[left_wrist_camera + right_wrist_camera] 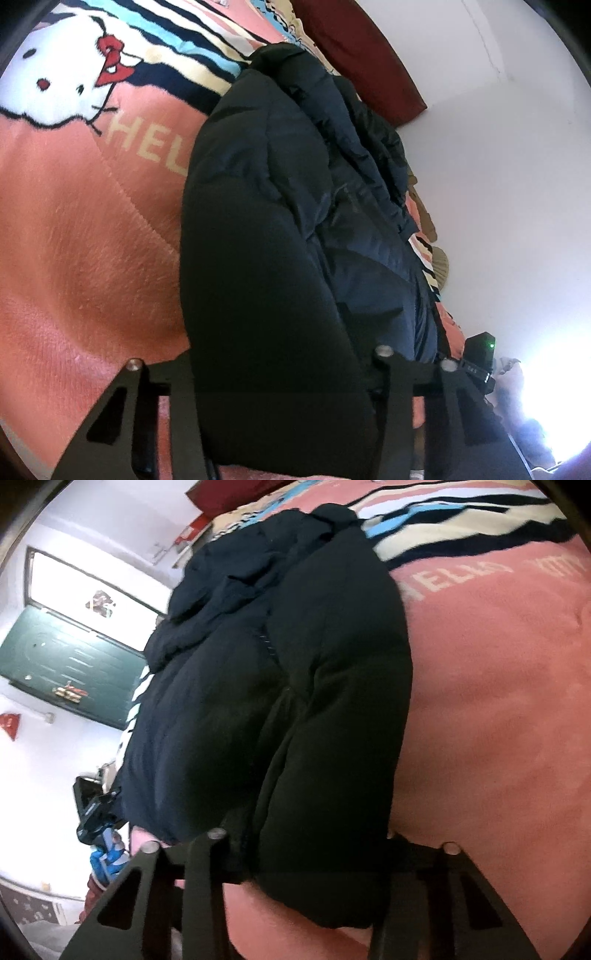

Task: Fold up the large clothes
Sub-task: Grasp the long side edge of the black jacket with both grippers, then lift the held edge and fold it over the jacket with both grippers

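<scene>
Black puffer jacket (266, 221) on pink blanket (92, 240). Left hand-held gripper (273, 384) and right hand-held gripper (314, 864) each clamped on its near edge.

A bed spread with a pink cartoon-cat blanket (81, 229) stands against a white wall (498, 166), a dark red pillow (354, 51) at its head. Across the room, a green door (70, 664) sits beneath a bright transom window (88, 587).
</scene>
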A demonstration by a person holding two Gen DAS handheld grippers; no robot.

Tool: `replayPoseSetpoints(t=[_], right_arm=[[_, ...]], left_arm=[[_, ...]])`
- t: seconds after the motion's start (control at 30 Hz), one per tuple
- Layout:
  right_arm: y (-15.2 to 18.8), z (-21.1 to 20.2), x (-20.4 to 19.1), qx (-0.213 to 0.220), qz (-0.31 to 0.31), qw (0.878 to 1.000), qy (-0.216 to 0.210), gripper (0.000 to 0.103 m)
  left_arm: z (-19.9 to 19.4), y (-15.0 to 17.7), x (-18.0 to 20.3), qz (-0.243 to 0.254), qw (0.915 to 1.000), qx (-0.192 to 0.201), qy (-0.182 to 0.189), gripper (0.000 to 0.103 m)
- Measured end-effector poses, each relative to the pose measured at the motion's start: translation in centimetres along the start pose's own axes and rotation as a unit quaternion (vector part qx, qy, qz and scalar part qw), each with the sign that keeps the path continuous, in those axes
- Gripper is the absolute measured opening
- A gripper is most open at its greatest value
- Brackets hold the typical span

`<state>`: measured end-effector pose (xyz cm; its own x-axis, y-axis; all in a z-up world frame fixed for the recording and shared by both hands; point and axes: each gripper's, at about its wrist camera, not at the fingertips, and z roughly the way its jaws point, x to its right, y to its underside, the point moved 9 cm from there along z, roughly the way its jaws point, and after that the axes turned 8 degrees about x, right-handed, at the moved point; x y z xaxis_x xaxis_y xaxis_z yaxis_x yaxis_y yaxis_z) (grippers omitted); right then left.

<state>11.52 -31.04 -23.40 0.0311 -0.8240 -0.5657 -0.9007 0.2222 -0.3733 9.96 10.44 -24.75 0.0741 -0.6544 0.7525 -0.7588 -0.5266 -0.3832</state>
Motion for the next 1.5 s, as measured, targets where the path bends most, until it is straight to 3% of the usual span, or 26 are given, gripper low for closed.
replayPoseSetpoints(t=[0.17, 0.3, 0.37, 0.6, 0.9, 1.17, 1.5], right_arm=[[-0.3, -0.5, -0.5, 0.012, -0.004, 1.000, -0.021, 0.030], [0.1, 0.5, 0.2, -0.010, 0.007, 1.000, -0.010, 0.045], [0.3, 0.5, 0.2, -0.013, 0.000, 1.000, -0.005, 0.045], [-0.2, -0.1, -1.0, 0.006, -0.029, 1.000, -0.008, 0.024], [-2.5, -1.8, -2.6, 0.056, -0.019, 0.998, -0.028, 0.019], [-7.6, -5.0, -4.5, 0.132, 0.022, 0.987, -0.094, 0.019], [-18.2, -6.3, -5.2, 0.193, 0.097, 0.958, -0.189, 0.020]], left_arm=[[0.1, -0.2, 0.3, -0.003, 1.0000, 0.001, 0.003, 0.034], [0.3, 0.0, -0.2, -0.011, 0.9999, -0.005, 0.001, 0.034], [0.3, 0.2, -0.3, -0.010, 0.9999, -0.008, 0.001, 0.034], [-0.8, -0.3, 1.7, 0.028, 0.9994, 0.007, 0.017, 0.017], [-2.3, -4.0, 6.1, 0.031, 0.9964, 0.042, 0.067, 0.013], [-3.6, -9.5, 10.0, 0.014, 0.9895, 0.076, 0.122, 0.013], [-1.3, -18.2, 14.0, -0.026, 0.9808, 0.096, 0.168, 0.014]])
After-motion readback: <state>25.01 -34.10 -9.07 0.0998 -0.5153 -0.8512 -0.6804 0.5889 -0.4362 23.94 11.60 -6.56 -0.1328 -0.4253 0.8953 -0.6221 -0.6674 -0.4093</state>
